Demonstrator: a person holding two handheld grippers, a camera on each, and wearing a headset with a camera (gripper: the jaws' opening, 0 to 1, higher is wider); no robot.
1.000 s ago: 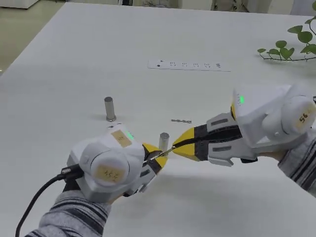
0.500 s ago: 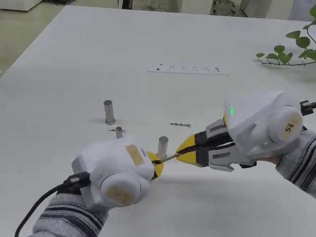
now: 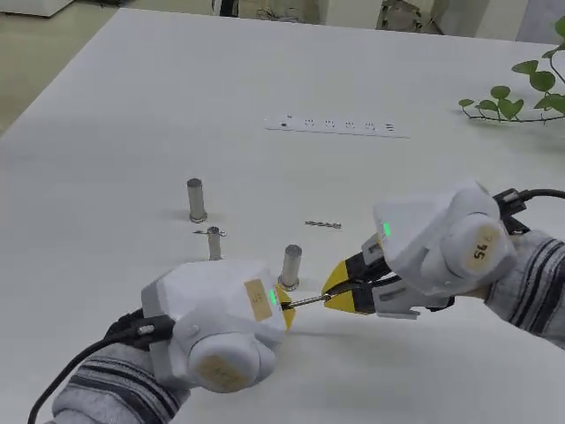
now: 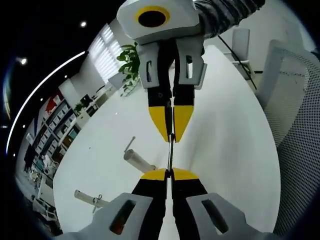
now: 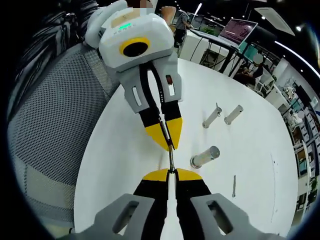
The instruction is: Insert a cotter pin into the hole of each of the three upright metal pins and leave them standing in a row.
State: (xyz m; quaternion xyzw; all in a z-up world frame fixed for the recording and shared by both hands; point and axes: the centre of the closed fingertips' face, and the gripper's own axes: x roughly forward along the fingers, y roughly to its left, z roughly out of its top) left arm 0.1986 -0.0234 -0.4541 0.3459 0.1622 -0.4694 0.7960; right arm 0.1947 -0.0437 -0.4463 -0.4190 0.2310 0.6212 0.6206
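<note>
Fingers of the left gripper (image 3: pixel 284 311) and the right gripper (image 3: pixel 339 299) point at each other tip to tip. Both pairs are clenched on the same held cotter pin (image 3: pixel 306 302), one at each end. It bridges the small gap between them, lifted off the white surface (image 3: pixel 132 115). In the left gripper view, that gripper's own yellow fingers (image 4: pixel 156 175) are pressed together on the near end of the thin wire.

Just behind the gap stands the near metal pin (image 3: pixel 291 265), upright. Further left is the middle metal pin (image 3: pixel 214 245), also upright, with an inserted cotter pin (image 3: pixel 209 232) crossing its top. Behind it stands the far metal pin (image 3: pixel 196 199), upright. A spare cotter pin (image 3: pixel 323 224) lies flat on the surface, to the right of the middle metal pin and apart from all three. A power strip (image 3: pixel 337 125) lies further back, with a leafy plant (image 3: pixel 516 88) at the far right.
</note>
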